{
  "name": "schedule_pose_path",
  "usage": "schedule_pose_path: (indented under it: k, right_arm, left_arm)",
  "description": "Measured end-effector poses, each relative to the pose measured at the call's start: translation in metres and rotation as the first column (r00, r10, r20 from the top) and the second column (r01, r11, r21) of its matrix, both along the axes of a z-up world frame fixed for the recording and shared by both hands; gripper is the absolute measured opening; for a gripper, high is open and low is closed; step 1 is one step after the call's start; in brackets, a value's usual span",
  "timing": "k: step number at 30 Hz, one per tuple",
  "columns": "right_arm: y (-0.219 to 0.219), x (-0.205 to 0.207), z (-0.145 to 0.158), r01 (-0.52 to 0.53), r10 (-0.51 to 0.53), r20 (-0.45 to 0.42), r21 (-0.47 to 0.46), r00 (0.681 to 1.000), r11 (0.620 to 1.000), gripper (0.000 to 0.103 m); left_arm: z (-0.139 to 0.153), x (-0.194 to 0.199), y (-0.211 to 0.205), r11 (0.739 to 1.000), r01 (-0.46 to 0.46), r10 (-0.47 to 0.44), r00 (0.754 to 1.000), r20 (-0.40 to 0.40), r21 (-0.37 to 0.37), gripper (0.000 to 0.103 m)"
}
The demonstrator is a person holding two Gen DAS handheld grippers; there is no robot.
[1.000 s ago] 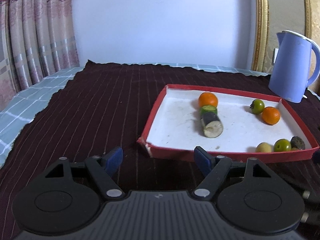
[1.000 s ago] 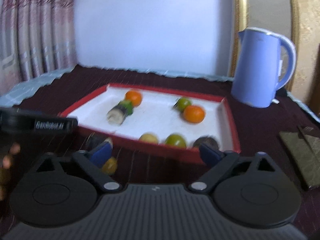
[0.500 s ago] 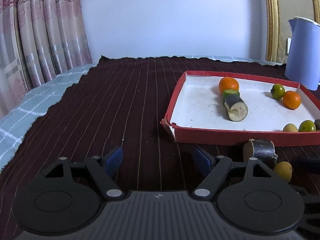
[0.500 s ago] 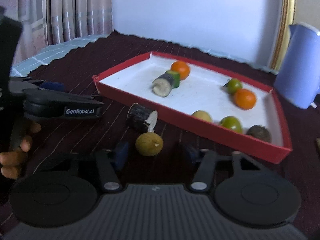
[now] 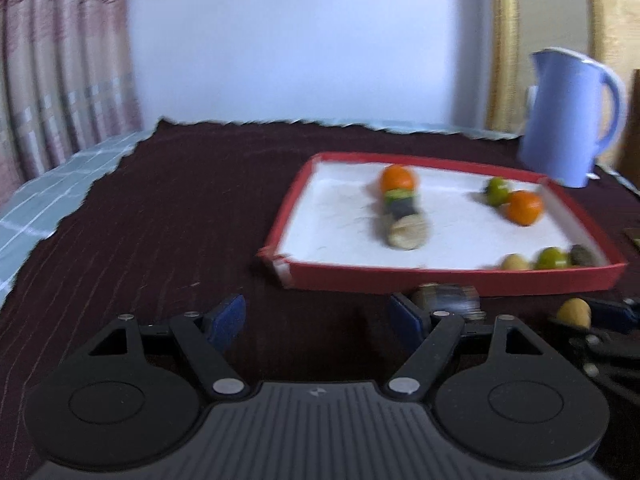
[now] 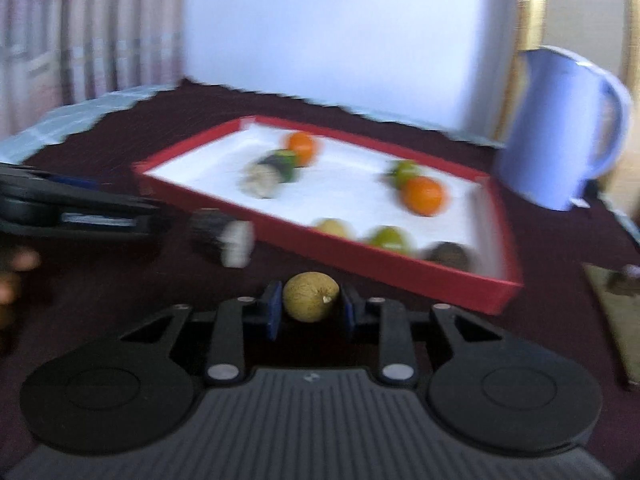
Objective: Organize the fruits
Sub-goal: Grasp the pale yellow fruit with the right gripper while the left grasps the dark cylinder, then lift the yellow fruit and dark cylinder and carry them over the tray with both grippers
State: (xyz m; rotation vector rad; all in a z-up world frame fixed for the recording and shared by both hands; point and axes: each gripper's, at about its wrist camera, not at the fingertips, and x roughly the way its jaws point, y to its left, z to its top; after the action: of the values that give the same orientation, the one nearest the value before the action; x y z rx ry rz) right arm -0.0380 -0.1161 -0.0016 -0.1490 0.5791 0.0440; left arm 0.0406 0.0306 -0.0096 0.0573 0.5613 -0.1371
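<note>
The right gripper (image 6: 308, 312) now has its blue pads pressed against both sides of a small yellow-brown fruit (image 6: 311, 297) on the dark cloth (image 6: 120, 128), just in front of the near wall of the red tray (image 6: 400, 276). A second ago those jaws stood wide with nothing between them, so the grasp is fresh and the fruit is still outside the tray. To its left and a little farther off, a dark cut log-shaped piece (image 6: 222, 240) also lies on the cloth, touching nothing.

The left gripper (image 5: 316, 320) keeps its jaws apart and empty, hovering near that piece and the tray's near-left corner.

Inside the tray lie two orange fruits, green ones, a yellowish one, a dark one and another cut piece. A blue kettle (image 6: 560, 128) stands beyond the tray's far right corner. Judging by this, lifting the clamped fruit into the tray comes next, then the loose piece.
</note>
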Motion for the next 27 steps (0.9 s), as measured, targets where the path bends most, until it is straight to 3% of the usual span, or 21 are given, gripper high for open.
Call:
schedule_pose_path:
  k: [4, 7, 14, 21, 27]
  right_arm:
    - [-0.026, -0.004, 0.001, 0.066, -0.066, 0.007, 0.031, 0.998, 0.997, 0.028]
    - [-0.035, -0.005, -0.001, 0.083, -0.083, 0.007, 0.043, 0.997, 0.996, 0.029]
    - [-0.037, -0.005, -0.009, 0.088, -0.088, -0.007, 0.057, 0.996, 0.994, 0.029]
    - [-0.037, -0.006, -0.011, 0.086, -0.086, -0.004, 0.067, 0.996, 0.994, 0.029]
    - [-0.037, -0.005, -0.011, 0.088, -0.088, -0.003, 0.061, 0.996, 0.994, 0.029]
  left_arm:
    - [0.003, -0.009, -0.026, 0.998, 0.06, -0.061, 0.998, 0.029, 0.012, 0.078]
    - [-0.004, -0.007, -0.045, 0.996, 0.073, -0.073, 0.997, 0.01, 0.055, 0.078]
    - [-0.012, 0.006, -0.062, 0.993, 0.094, -0.092, 0.995, -0.027, 0.07, 0.08]
    - [-0.02, 0.025, -0.063, 0.997, 0.071, -0.068, 0.992, -0.11, 0.026, 0.078]
    - [-0.018, 0.023, -0.062, 0.996, 0.084, -0.083, 0.991, -0.107, 0.01, 0.049]
